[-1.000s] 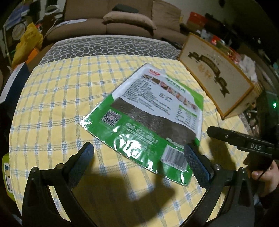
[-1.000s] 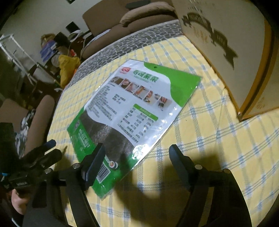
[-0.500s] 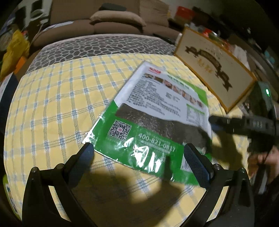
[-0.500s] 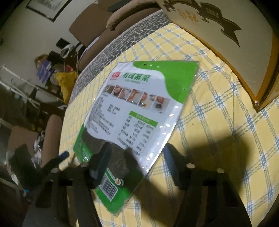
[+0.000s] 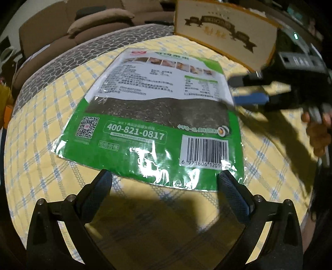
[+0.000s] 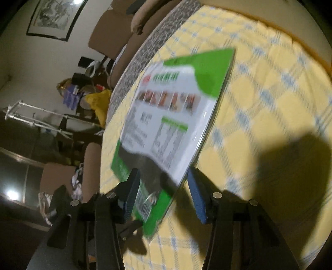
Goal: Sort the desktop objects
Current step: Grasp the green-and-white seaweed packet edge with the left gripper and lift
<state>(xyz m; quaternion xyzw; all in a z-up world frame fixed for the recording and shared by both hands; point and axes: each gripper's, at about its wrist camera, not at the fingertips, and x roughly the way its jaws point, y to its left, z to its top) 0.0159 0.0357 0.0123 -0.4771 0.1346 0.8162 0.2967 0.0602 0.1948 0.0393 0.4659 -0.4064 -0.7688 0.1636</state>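
Note:
A flat green and white seaweed packet (image 5: 157, 108) lies on the yellow checked tablecloth (image 5: 41, 162), barcode end toward me. My left gripper (image 5: 166, 183) is open wide, low over the cloth, with the packet's near edge just ahead of its fingertips. From the right, my right gripper (image 5: 237, 89) reaches the packet's right edge. In the right wrist view the packet (image 6: 170, 116) is blurred, and its edge runs between the jaws of the right gripper (image 6: 164, 183). Those jaws are closing, and the blue pads (image 6: 197, 197) stand clear of the packet.
A large cream board with a ribbon emblem (image 5: 224, 31) stands at the back right of the table. A hand (image 5: 319, 133) holds the right tool. Beyond the grey patterned cloth (image 5: 83, 54) is a brown sofa with a cushion (image 5: 99, 18).
Both grippers have sunk toward the packet and rolled. The right jaws have narrowed around the packet's right edge. The left gripper has come up to its near edge.

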